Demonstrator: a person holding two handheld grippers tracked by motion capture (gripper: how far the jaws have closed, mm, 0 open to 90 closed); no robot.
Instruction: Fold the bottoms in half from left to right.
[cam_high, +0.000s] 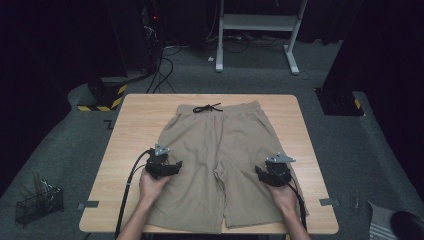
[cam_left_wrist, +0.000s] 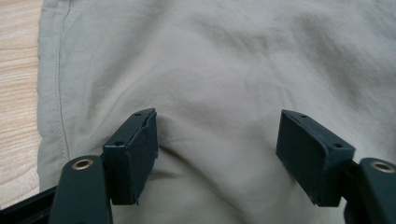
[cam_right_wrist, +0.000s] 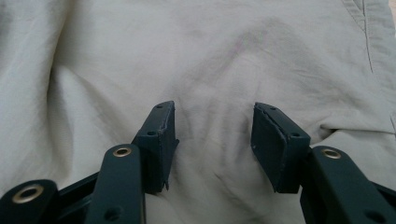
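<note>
1. My left hand-held gripper (cam_high: 172, 166) is released: in the left gripper view its two black jaws stand wide apart, tips down on the shorts (cam_left_wrist: 233, 70), with a soft ridge of cloth between them that the pads (cam_left_wrist: 142, 156) do not pinch.
2. My right hand-held gripper (cam_high: 264, 172) is released too. In the right gripper view its jaws stand closer together than the left pair, either side of a small pucker of cloth, and the pads (cam_right_wrist: 268, 144) stand clear of it.
3. My left hand (cam_high: 152, 184) holds its tool from behind, forearm coming up from the near edge, the tool aimed inward across the left leg of the shorts.
4. My right hand (cam_high: 283, 192) mirrors it over the right leg, its tool aimed inward, a black cable (cam_high: 301, 205) trailing back along my forearm.
5. The khaki shorts (cam_high: 220, 150) lie flat in the middle of the wooden surface (cam_high: 125, 145), waistband away from me, legs toward me and reaching the near edge. A black drawstring (cam_high: 206, 107) lies knotted at the waistband.
6. I can read no brand, label or writing on the shorts or the tools.
7. Beyond the surface the floor is grey carpet; a black wire basket (cam_high: 39, 204) sits there at the left, and a white table frame (cam_high: 257, 30) stands at the far side.
</note>
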